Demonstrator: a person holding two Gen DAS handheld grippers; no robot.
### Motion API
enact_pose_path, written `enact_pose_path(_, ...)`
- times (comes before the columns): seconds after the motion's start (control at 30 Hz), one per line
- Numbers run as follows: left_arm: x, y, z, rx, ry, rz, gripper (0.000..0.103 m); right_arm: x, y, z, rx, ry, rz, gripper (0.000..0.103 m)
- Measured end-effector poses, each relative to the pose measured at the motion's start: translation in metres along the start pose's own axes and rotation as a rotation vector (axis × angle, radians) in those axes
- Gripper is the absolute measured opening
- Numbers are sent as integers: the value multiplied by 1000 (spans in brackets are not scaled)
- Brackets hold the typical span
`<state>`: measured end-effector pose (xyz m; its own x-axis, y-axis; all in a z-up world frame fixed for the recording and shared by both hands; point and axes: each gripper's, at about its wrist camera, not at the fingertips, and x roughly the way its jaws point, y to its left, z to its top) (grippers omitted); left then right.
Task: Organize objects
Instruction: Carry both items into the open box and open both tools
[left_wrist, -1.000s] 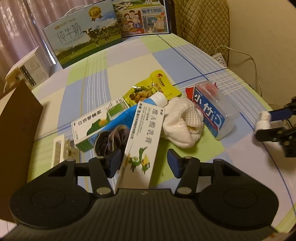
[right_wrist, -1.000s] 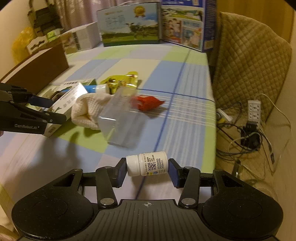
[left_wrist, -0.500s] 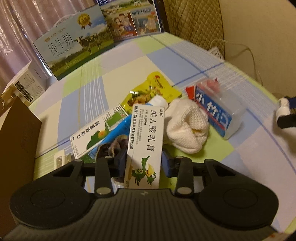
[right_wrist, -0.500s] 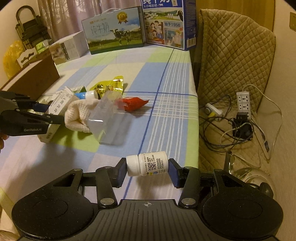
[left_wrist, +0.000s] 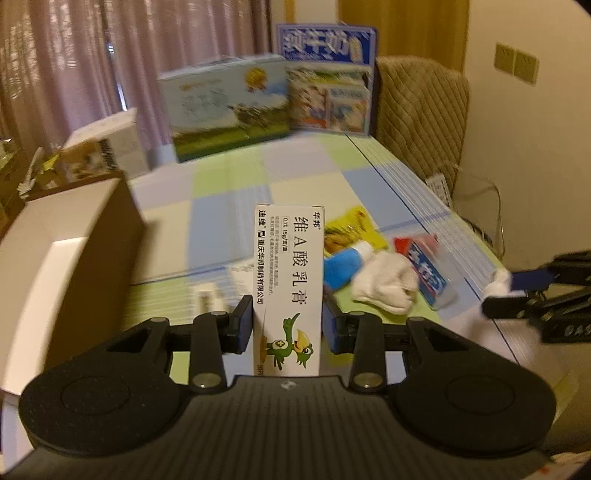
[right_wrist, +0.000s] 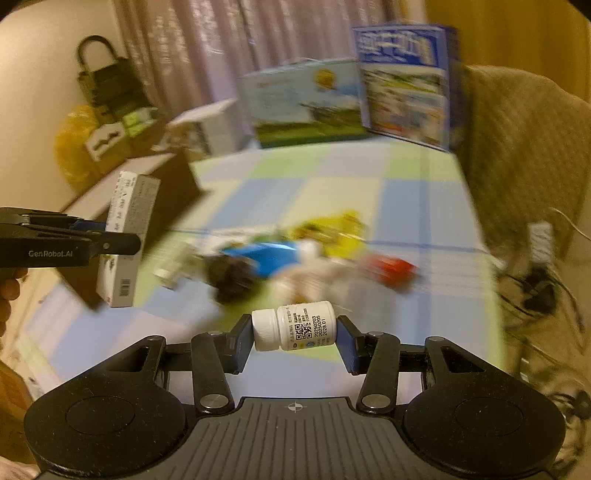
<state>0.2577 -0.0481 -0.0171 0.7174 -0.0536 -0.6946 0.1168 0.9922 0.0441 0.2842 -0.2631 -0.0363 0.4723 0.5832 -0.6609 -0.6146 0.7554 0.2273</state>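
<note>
My left gripper (left_wrist: 287, 325) is shut on a white ointment carton (left_wrist: 290, 280) with a green bird print, held upright above the table; it also shows in the right wrist view (right_wrist: 127, 236). My right gripper (right_wrist: 294, 334) is shut on a small white pill bottle (right_wrist: 295, 329), held sideways; the bottle shows at the right edge of the left wrist view (left_wrist: 498, 284). On the checked tablecloth (left_wrist: 236, 221) lie a blue tube (left_wrist: 343, 267), a white sock (left_wrist: 386, 286), a yellow snack pouch (left_wrist: 351, 232) and a clear packet with a blue label (left_wrist: 430, 277).
An open brown cardboard box (left_wrist: 62, 266) stands at the left. Milk cartons (left_wrist: 229, 107) and a blue carton (left_wrist: 328, 77) stand at the table's far edge, with a white box (left_wrist: 107, 147) beside them. A quilted chair (left_wrist: 421, 114) is at the right.
My left gripper closed on the ointment carton and lifted it off the pile. Both views have tilted up; my right gripper still holds the bottle and has risen.
</note>
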Motion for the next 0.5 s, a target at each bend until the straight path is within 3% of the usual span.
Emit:
enact_pose_path(0.37,-70,149,11,-120,-82,71,34,67,184,73,-156,-71,228,45)
enact_pose_path(0.5,-82,203,12,-141,-107,112,34,102,241,91,-213,-78,267,45)
